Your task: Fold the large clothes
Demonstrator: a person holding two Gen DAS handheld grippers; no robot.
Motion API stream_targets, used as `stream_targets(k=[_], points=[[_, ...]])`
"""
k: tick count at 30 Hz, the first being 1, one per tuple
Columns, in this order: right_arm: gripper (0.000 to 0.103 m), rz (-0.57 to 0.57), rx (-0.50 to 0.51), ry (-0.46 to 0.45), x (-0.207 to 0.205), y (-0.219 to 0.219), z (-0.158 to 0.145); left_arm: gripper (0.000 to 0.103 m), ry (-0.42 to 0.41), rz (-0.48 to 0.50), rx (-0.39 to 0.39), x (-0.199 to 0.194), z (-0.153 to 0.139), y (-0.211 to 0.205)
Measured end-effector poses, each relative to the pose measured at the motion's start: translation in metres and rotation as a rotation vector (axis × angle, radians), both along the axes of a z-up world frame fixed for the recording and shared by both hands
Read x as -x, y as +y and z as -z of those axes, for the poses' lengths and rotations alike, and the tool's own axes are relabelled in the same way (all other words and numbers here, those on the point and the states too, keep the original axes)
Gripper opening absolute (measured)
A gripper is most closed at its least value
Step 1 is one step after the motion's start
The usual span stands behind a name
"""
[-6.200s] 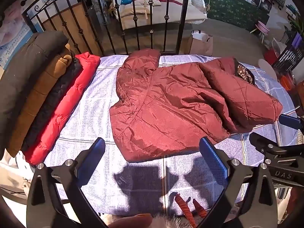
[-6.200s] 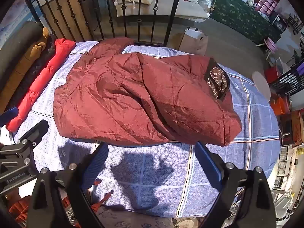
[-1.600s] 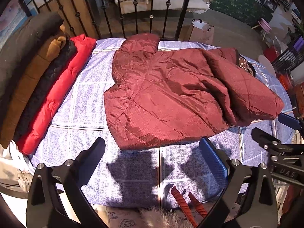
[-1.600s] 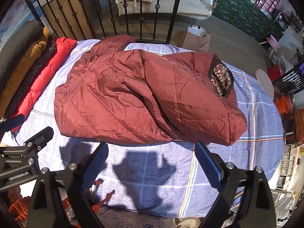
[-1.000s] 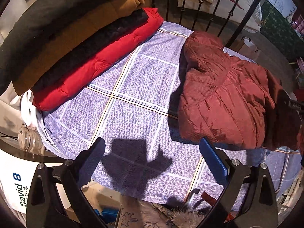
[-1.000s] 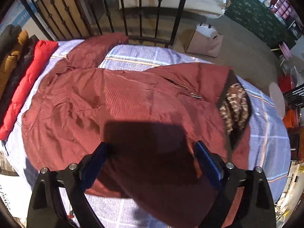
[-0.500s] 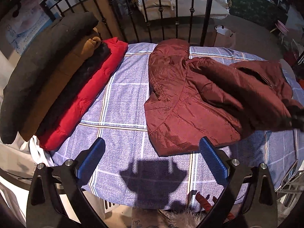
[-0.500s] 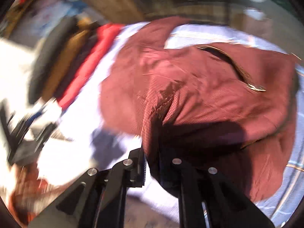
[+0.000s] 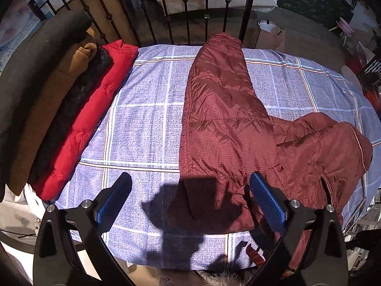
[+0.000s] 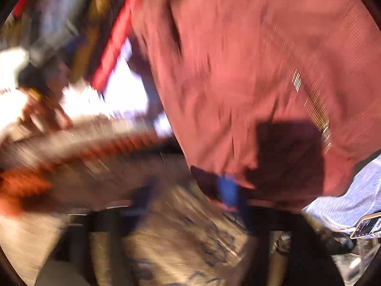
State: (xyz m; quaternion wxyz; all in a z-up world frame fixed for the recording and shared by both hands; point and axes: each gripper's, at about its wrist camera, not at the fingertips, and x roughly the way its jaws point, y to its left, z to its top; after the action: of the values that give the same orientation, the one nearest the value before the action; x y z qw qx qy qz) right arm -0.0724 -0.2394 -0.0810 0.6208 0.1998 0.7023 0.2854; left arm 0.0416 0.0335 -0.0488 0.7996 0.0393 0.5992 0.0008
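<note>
A dark red puffer jacket (image 9: 226, 124) lies on the blue checked bedspread (image 9: 147, 124), one long part reaching toward the far railing, the rest bunched at the near right edge and hanging over it. My left gripper (image 9: 190, 202) is open above the jacket's near hem, nothing pressed between its blue pads (image 9: 266, 202). The right wrist view is heavily blurred. There the jacket (image 10: 250, 71) fills the upper right. My right gripper (image 10: 185, 190) shows its jaws apart and opening, with the cloth's edge lying against the right blue pad (image 10: 228, 190) but not clamped.
A row of folded coats, black, tan, dark quilted and red (image 9: 90, 119), lines the bed's left side. A black iron railing (image 9: 185, 7) stands behind the bed, with a paper bag (image 9: 269, 35) beyond it. A phone (image 10: 366, 226) lies at the bed's near right.
Half a second ago my right gripper was shut on a fold of the jacket; now its jaws are apart. The jacket has been dragged toward the near right edge. My left gripper shifted sideways.
</note>
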Motion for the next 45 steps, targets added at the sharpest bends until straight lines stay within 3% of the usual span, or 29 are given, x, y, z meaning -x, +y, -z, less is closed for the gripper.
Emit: stream_targets(k=[3, 5, 8, 10, 13, 17, 20, 22, 25, 27, 31, 32, 35, 37, 39, 41, 42, 43, 44, 45], points=[[0.090, 0.032, 0.039, -0.172, -0.034, -0.005, -0.046, 0.098, 0.013, 0.035, -0.012, -0.023, 0.006, -0.026], [0.091, 0.040, 0.141, -0.290, -0.063, -0.003, -0.054, 0.098, 0.047, 0.048, -0.094, -0.037, 0.020, -0.049], [0.091, 0.022, 0.240, -0.388, -0.114, 0.005, -0.051, 0.098, 0.106, 0.053, -0.259, -0.046, 0.054, -0.076], [0.091, -0.022, 0.253, -0.384, -0.158, 0.014, -0.026, 0.098, 0.132, 0.027, -0.297, -0.044, 0.076, -0.080], [0.091, -0.157, 0.352, -0.306, -0.219, 0.041, 0.032, 0.098, 0.128, 0.008, -0.280, -0.038, 0.088, -0.072], [0.085, -0.390, 0.444, -0.184, -0.229, 0.086, 0.103, 0.095, 0.128, -0.008, -0.246, -0.037, 0.083, -0.062], [0.052, -0.417, 0.477, -0.166, -0.224, 0.103, 0.128, 0.074, 0.127, -0.008, -0.234, -0.034, 0.077, -0.063], [0.030, -0.379, 0.474, -0.175, -0.222, 0.099, 0.123, 0.047, 0.127, 0.006, -0.220, -0.031, 0.078, -0.068], [0.010, -0.217, 0.369, -0.214, -0.216, 0.062, 0.091, 0.017, 0.139, 0.022, -0.172, -0.028, 0.079, -0.075], [0.007, -0.067, 0.310, -0.260, -0.210, 0.029, 0.063, 0.006, 0.108, 0.022, -0.158, -0.028, 0.068, -0.076], [0.006, 0.254, 0.266, -0.465, -0.185, -0.051, -0.043, 0.000, 0.045, 0.013, -0.035, -0.036, 0.022, -0.068], [0.006, 0.363, 0.249, -0.519, -0.176, -0.084, -0.079, 0.000, -0.016, 0.007, -0.019, -0.037, -0.003, -0.063], [0.006, 0.596, 0.168, -0.634, -0.139, -0.161, -0.167, 0.000, -0.351, 0.021, -0.119, -0.032, -0.096, -0.050], [0.006, 0.671, 0.176, -0.745, -0.105, -0.198, -0.218, 0.000, -0.457, 0.016, -0.098, -0.034, -0.141, -0.031], [0.006, 0.749, 0.237, -0.777, -0.083, -0.224, -0.234, 0.000, -0.410, 0.031, -0.052, -0.046, -0.154, -0.015], [0.005, 0.888, 0.261, -0.780, -0.067, -0.260, -0.238, 0.000, -0.382, -0.017, -0.028, -0.053, -0.146, -0.003], [0.005, 0.931, 0.283, -0.777, -0.063, -0.274, -0.235, 0.000, -0.349, -0.016, -0.017, -0.055, -0.134, -0.003], [0.005, 0.992, 0.383, -0.775, -0.060, -0.291, -0.227, 0.001, -0.293, 0.000, -0.002, -0.057, -0.117, -0.006], [0.005, 1.040, 0.454, -0.733, -0.064, -0.304, -0.211, 0.003, -0.238, 0.006, 0.020, -0.057, -0.098, -0.010], [0.012, 1.079, 0.481, -0.656, -0.068, -0.314, -0.193, 0.012, -0.183, -0.001, 0.044, -0.057, -0.079, -0.014]])
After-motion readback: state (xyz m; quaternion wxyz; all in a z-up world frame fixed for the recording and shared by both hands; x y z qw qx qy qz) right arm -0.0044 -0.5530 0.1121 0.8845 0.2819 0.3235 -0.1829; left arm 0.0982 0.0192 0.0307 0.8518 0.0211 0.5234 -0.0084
